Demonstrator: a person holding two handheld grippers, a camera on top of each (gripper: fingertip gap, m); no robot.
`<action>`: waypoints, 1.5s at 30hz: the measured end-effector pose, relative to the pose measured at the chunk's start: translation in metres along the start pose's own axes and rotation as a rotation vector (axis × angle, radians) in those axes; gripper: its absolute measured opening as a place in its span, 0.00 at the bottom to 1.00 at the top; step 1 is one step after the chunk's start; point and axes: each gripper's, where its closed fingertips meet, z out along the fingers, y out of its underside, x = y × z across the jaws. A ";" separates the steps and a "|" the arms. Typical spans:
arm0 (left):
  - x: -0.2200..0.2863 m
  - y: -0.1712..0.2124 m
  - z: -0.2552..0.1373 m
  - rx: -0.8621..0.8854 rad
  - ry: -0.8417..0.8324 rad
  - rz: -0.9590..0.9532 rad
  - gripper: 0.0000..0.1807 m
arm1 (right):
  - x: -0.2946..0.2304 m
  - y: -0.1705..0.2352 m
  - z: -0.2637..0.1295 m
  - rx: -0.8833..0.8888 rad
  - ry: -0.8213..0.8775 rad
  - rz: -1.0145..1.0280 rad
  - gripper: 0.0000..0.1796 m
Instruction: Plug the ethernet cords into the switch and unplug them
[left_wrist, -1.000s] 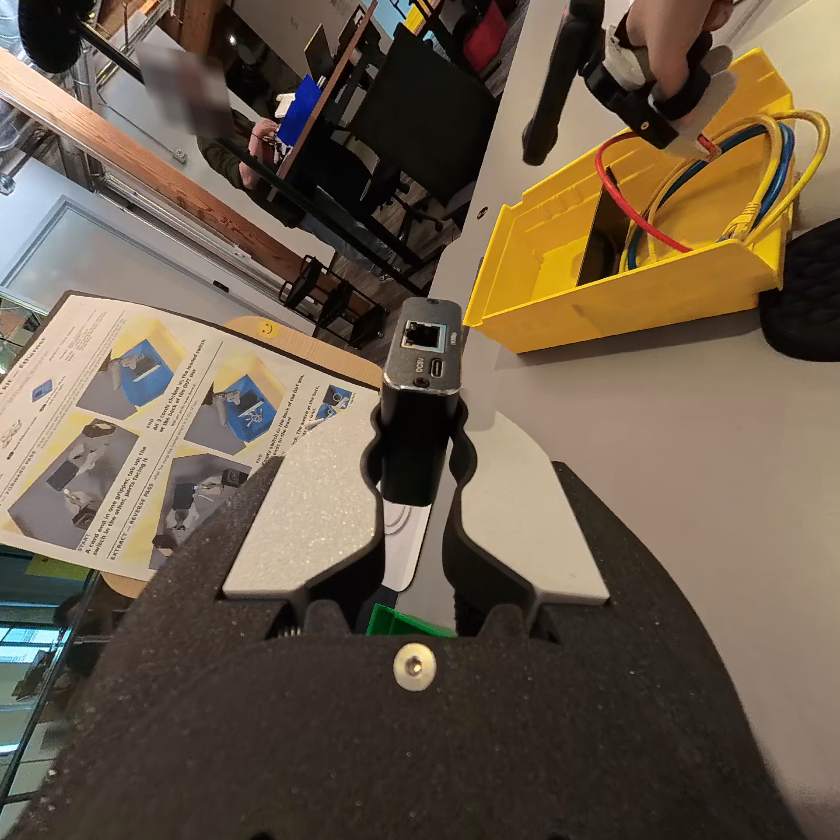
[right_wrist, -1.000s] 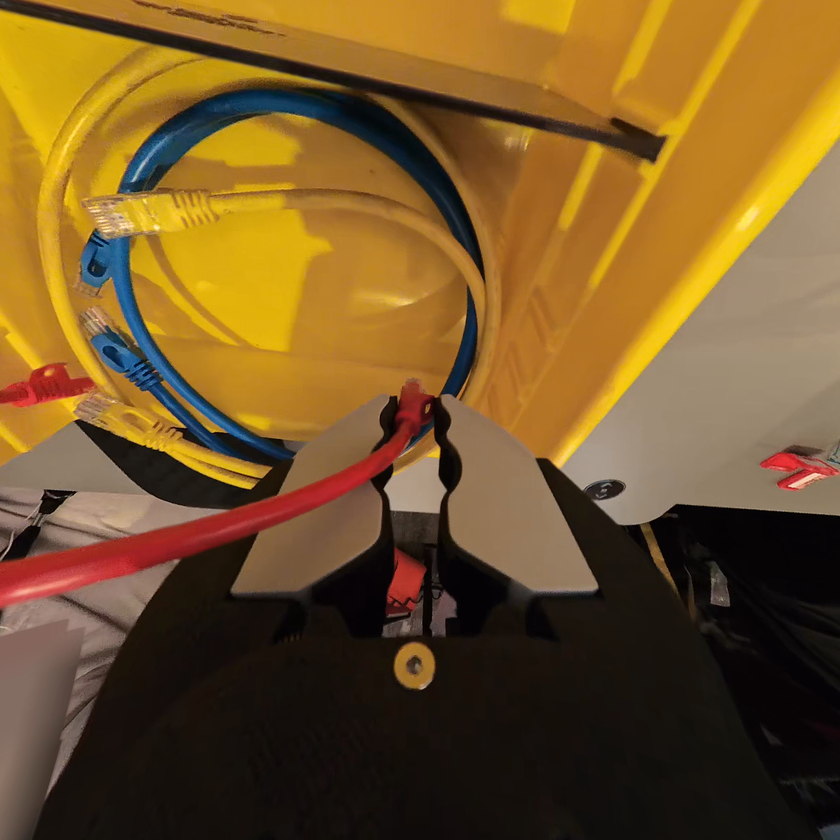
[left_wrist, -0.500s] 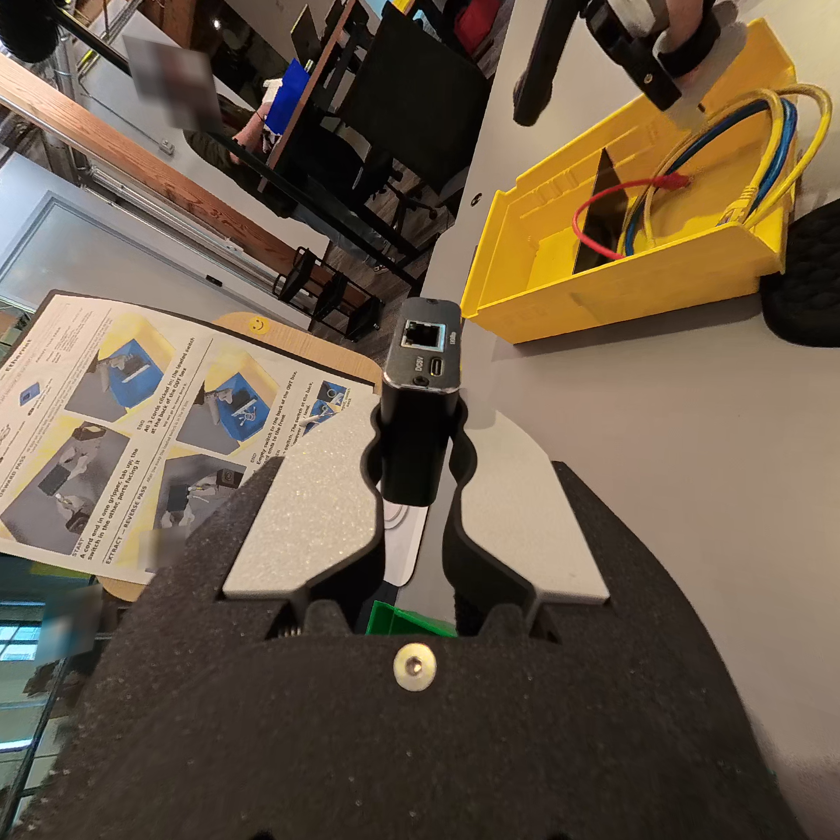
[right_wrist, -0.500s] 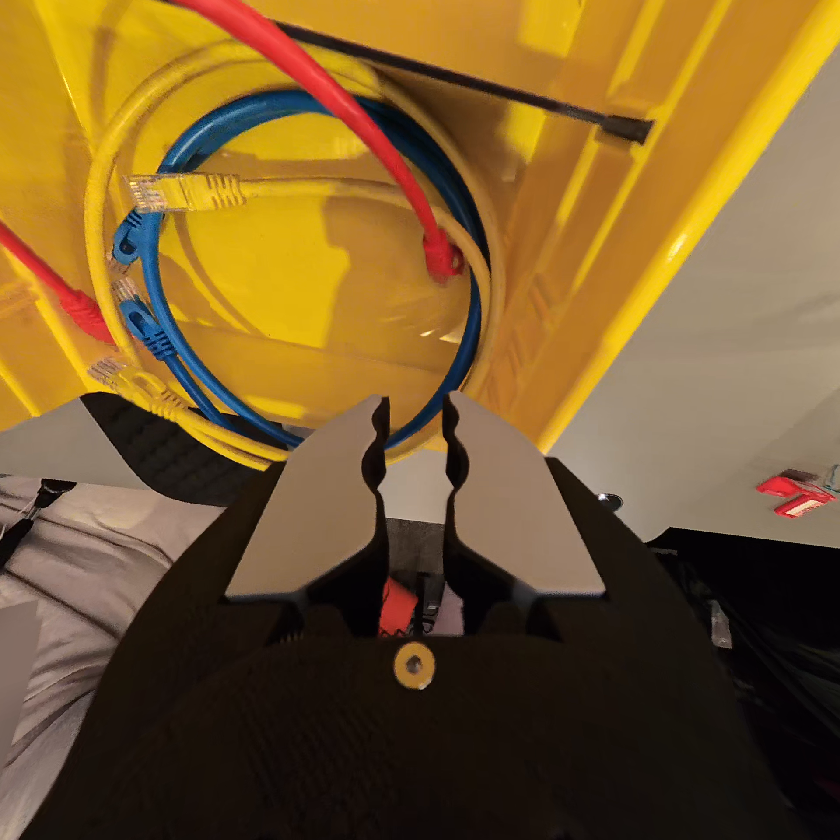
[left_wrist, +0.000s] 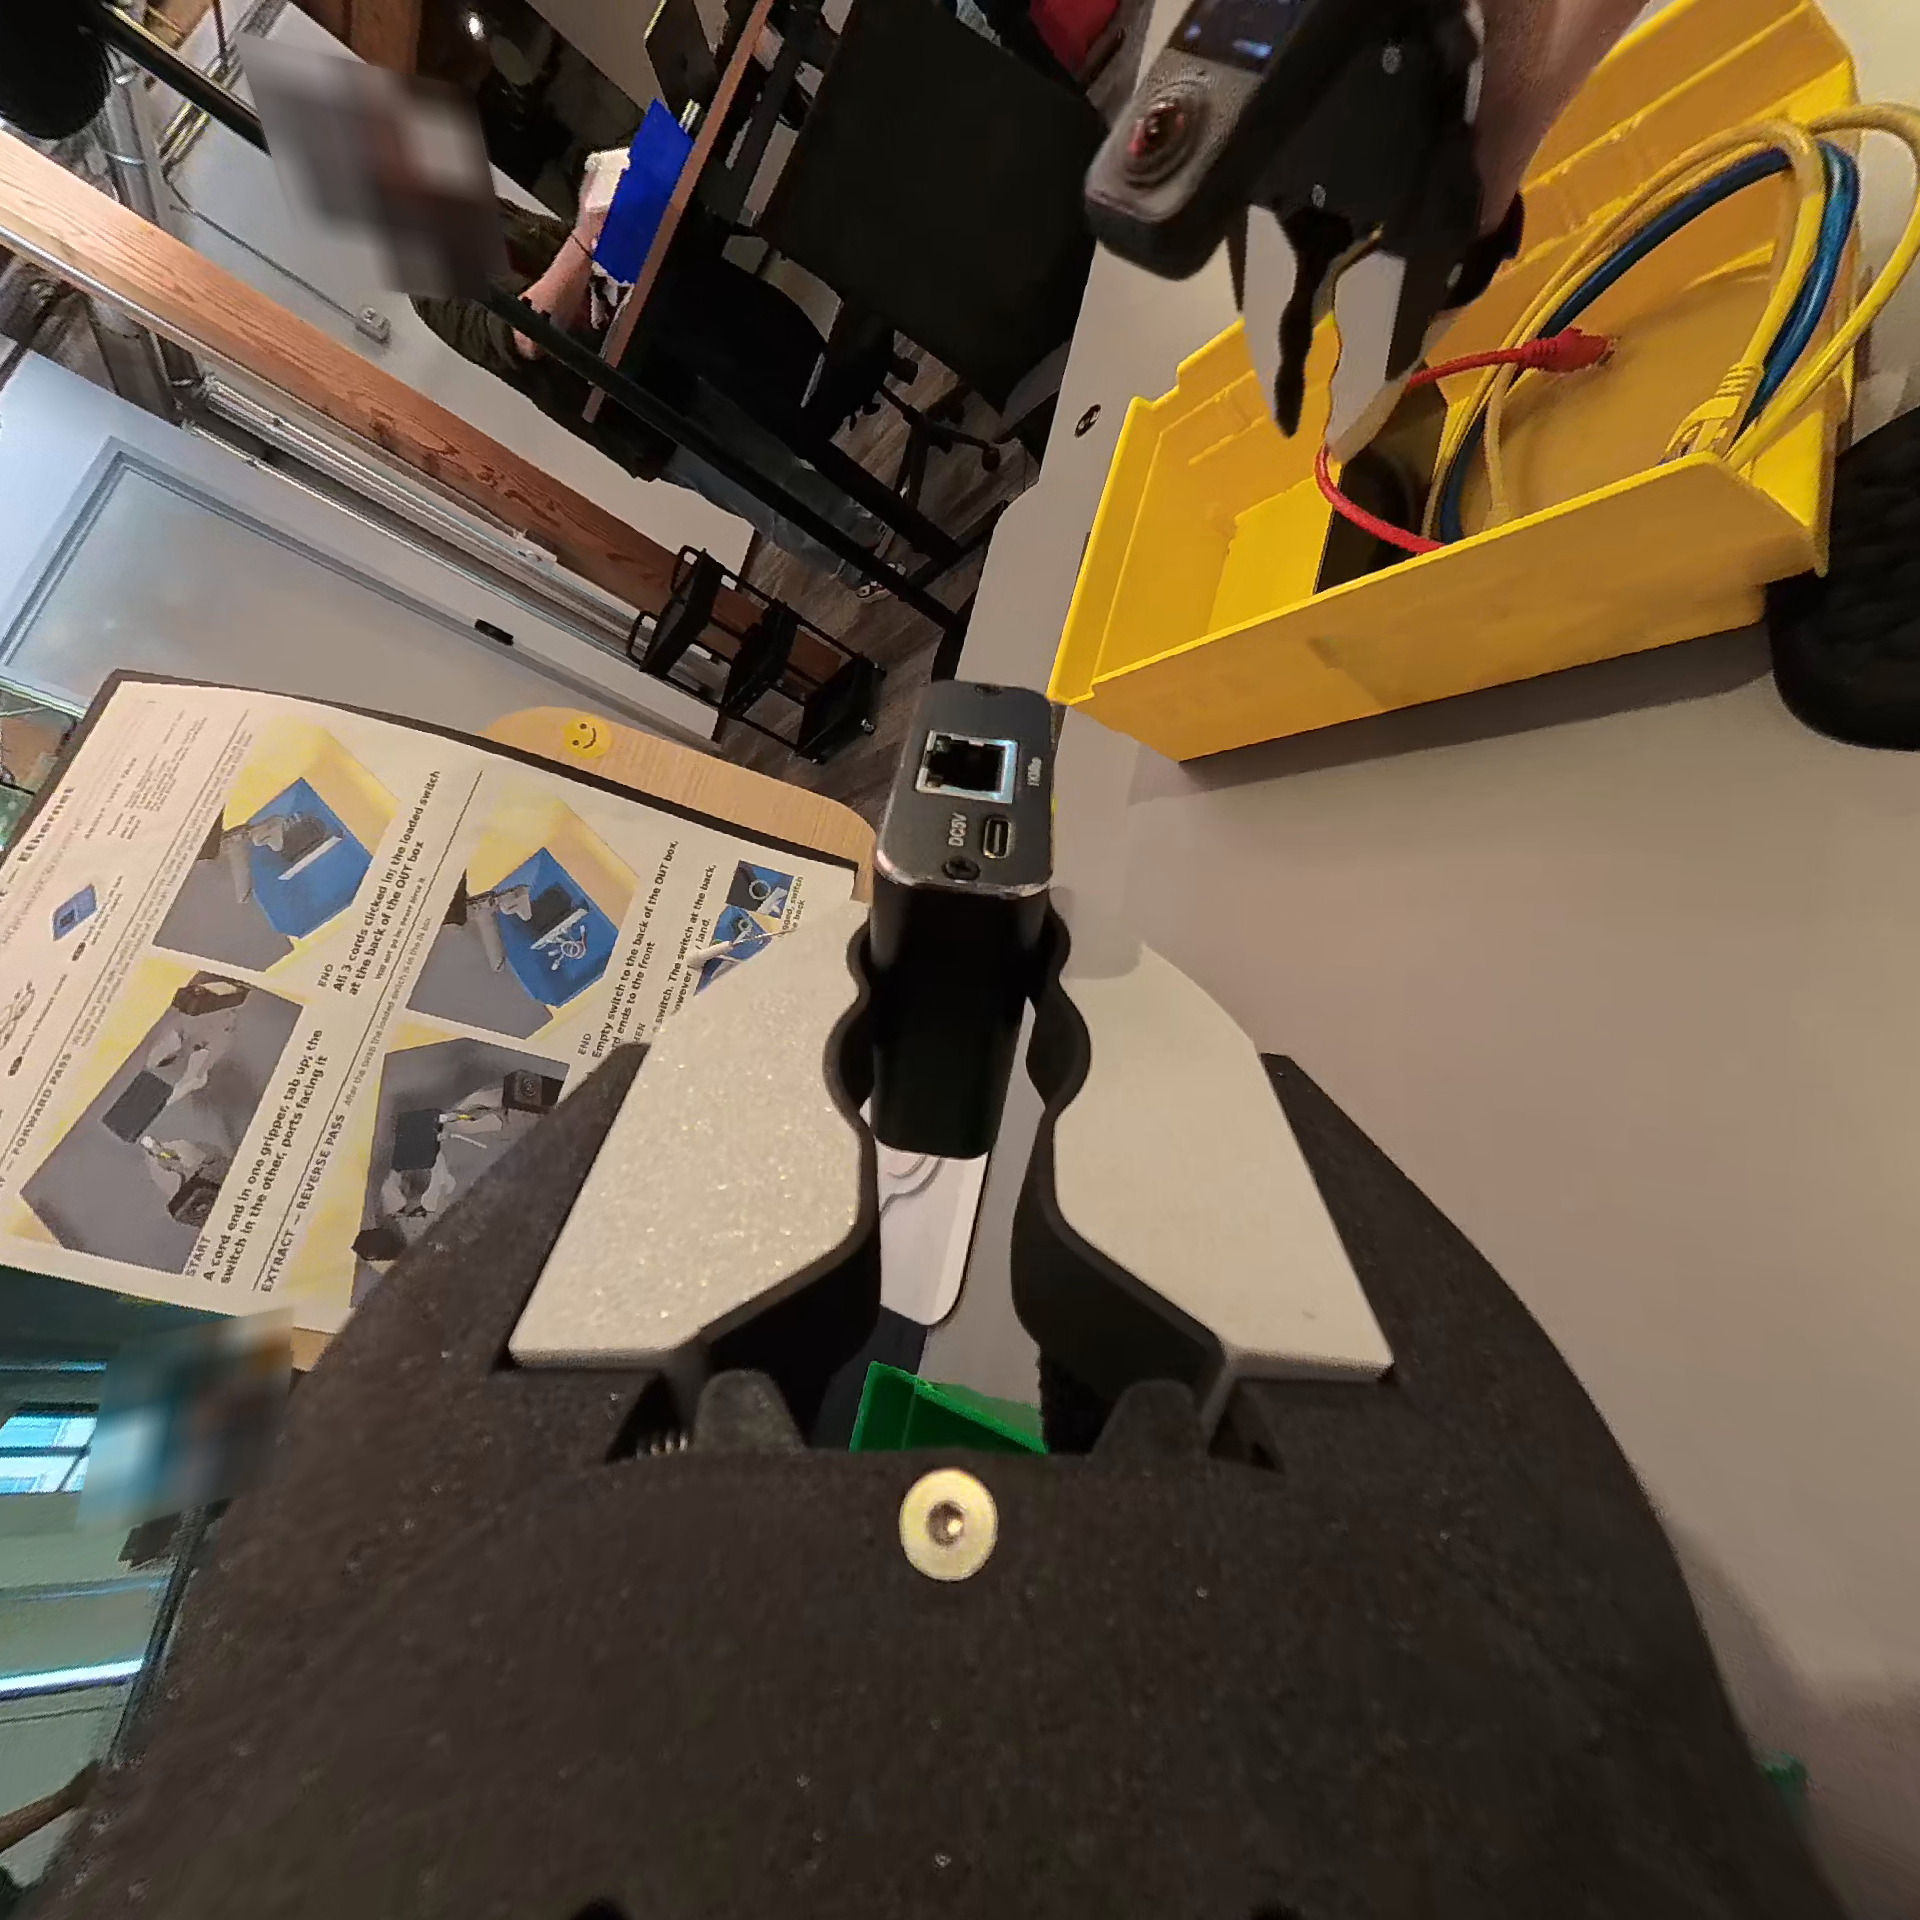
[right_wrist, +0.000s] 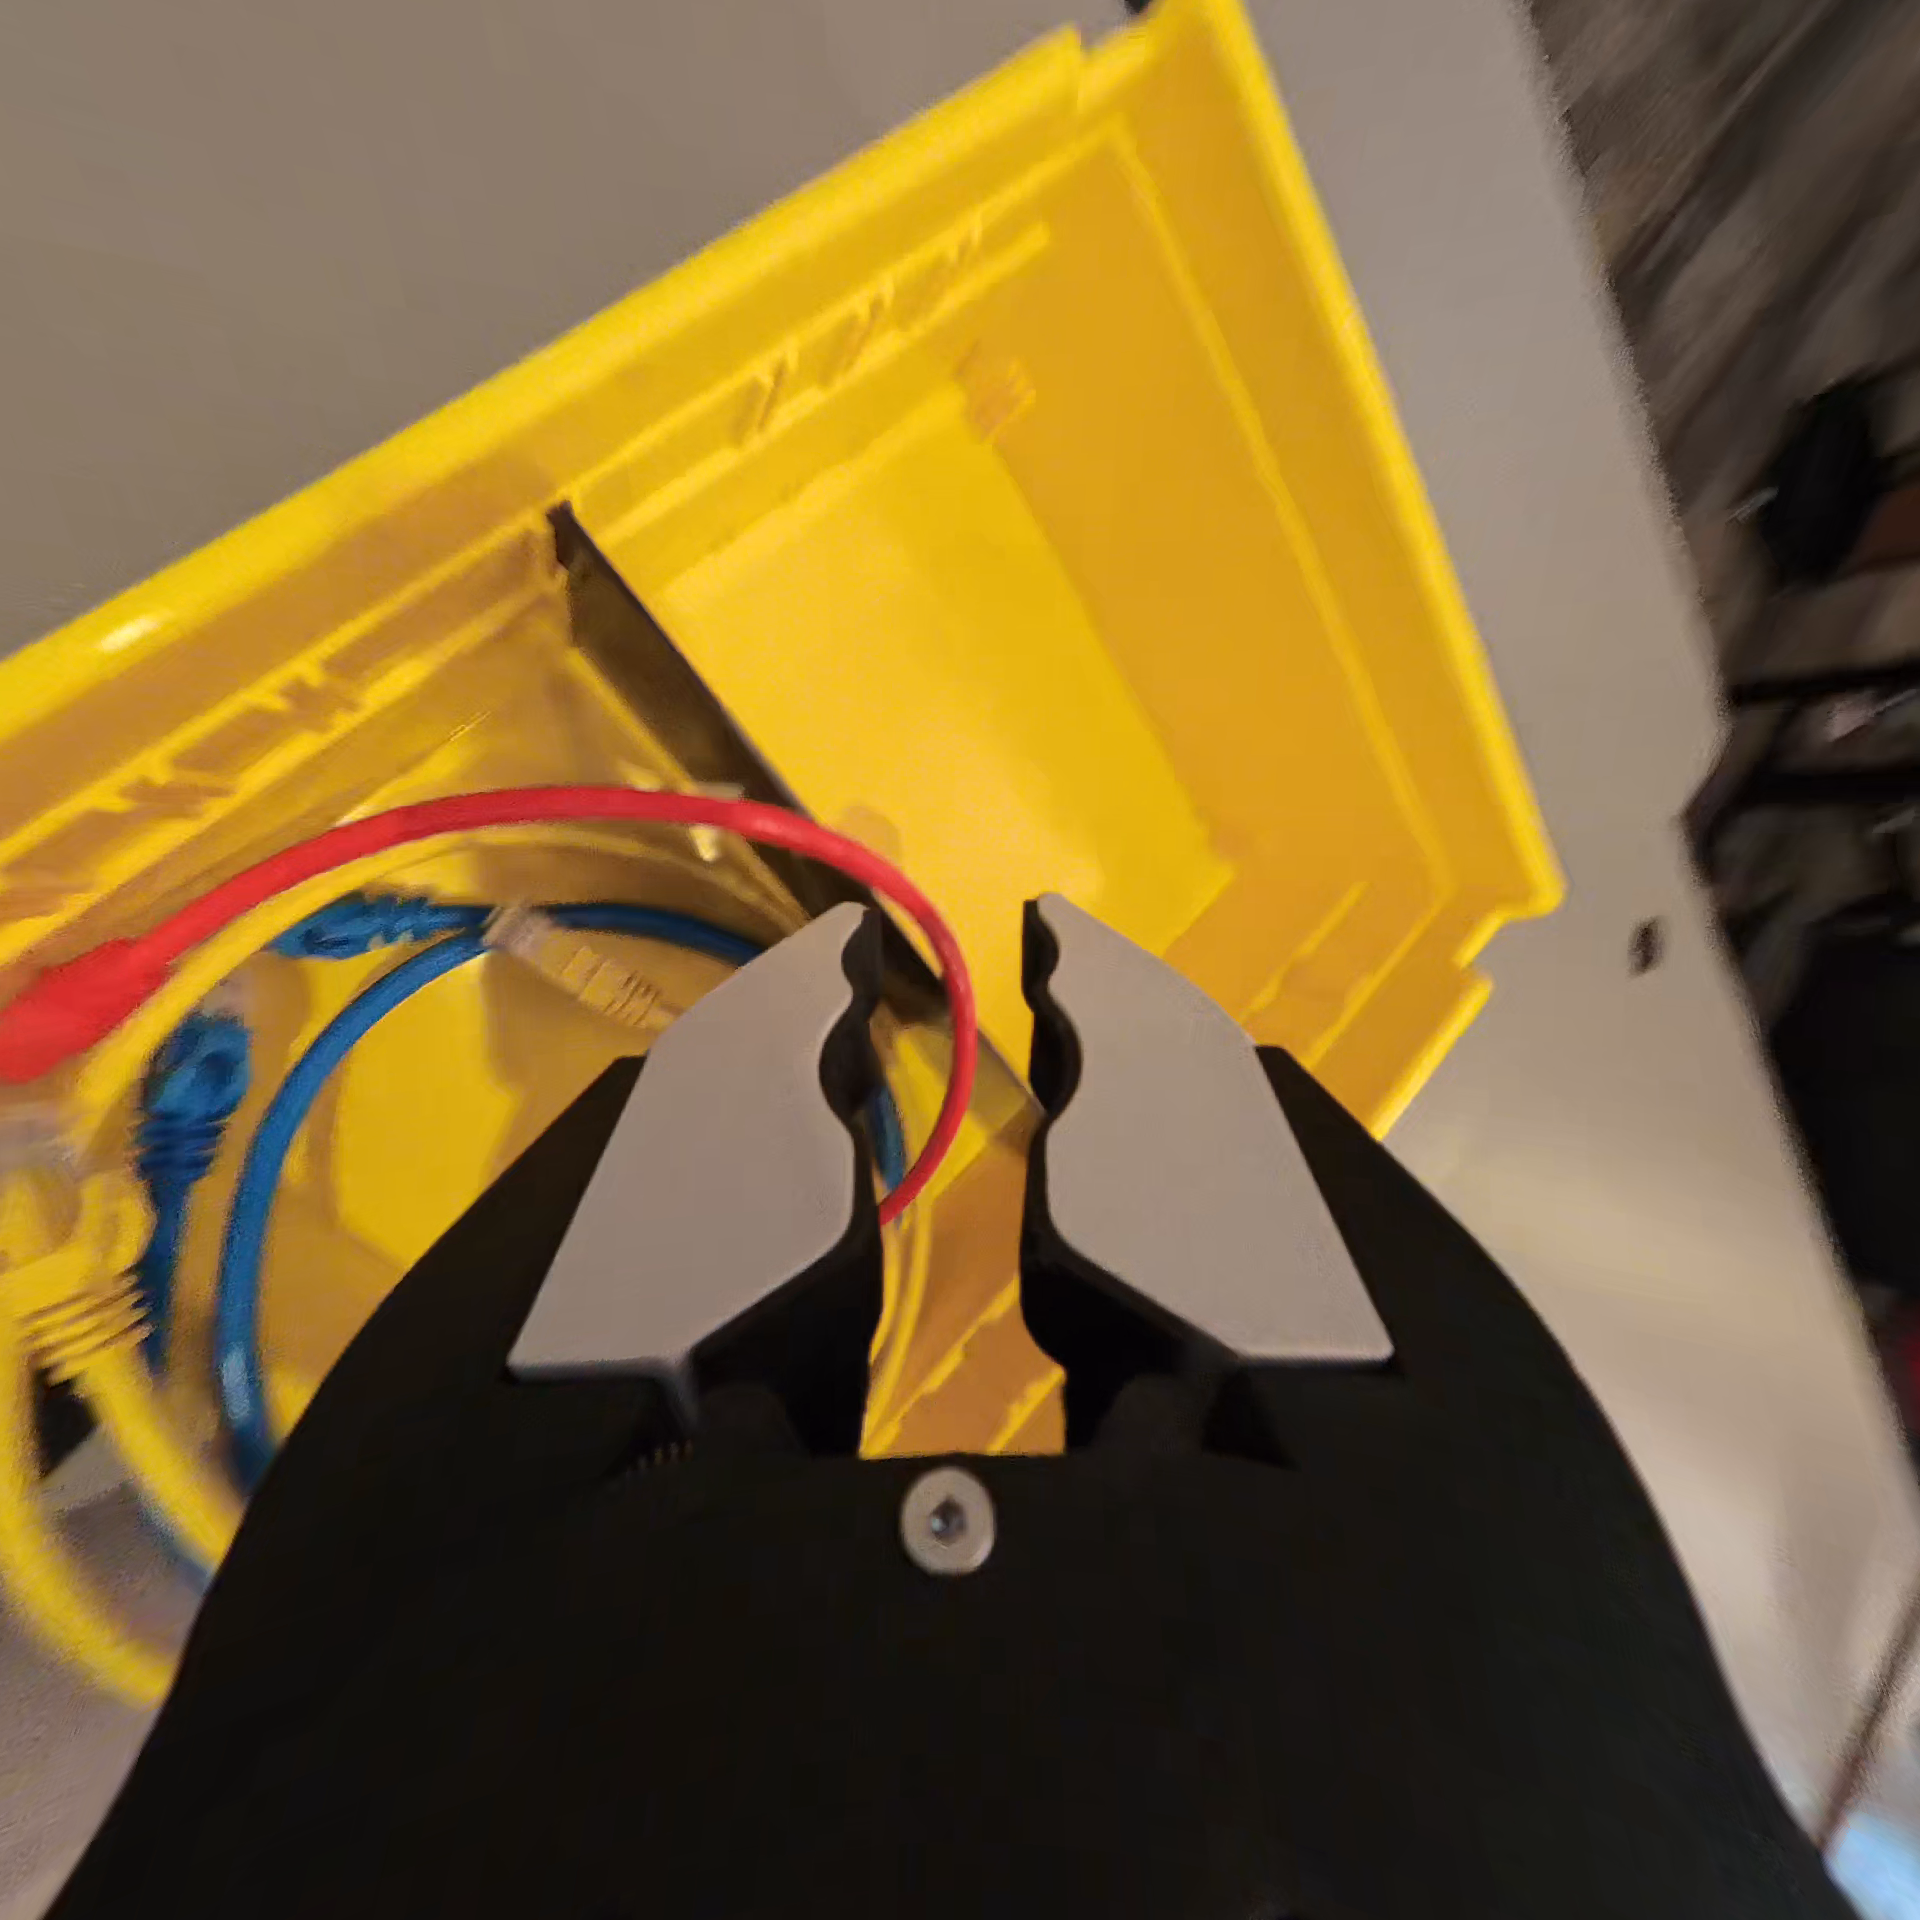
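My left gripper (left_wrist: 958, 940) is shut on the black ethernet switch (left_wrist: 961, 914), holding it upright above the grey table with one port and a small socket facing the camera. My right gripper (right_wrist: 940, 925) is open and empty, hovering over the yellow bin (right_wrist: 1091, 623); it also shows in the left wrist view (left_wrist: 1320, 405). Inside the bin lie a red cord (right_wrist: 582, 810), a blue cord (right_wrist: 312, 1049) and a yellow cord (right_wrist: 73, 1340). The red cord's loop passes between my right fingers without being held. The bin also shows in the left wrist view (left_wrist: 1455, 623).
A printed instruction sheet (left_wrist: 260, 987) on a wooden board lies left of the switch. A black round pad (left_wrist: 1860, 623) sits right of the bin. A green piece (left_wrist: 935, 1413) shows under the left gripper. Desks and chairs stand beyond the table's far edge. Left tips to right tips: about 35 cm.
My right gripper let go of the red cord's plug, which dropped into the bin, then opened wider and swung round over the bin. The left gripper and switch stayed still.
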 end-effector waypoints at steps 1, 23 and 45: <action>0.000 0.001 0.001 -0.003 0.002 0.002 0.14 | 0.000 -0.005 0.002 0.026 0.022 -0.040 0.15; 0.002 -0.002 0.005 -0.011 -0.016 0.031 0.14 | 0.026 -0.001 -0.136 -0.200 -0.049 0.204 0.03; -0.040 0.006 -0.051 0.039 -0.165 -0.022 0.14 | 0.003 0.100 -0.023 -0.521 -0.224 0.427 0.09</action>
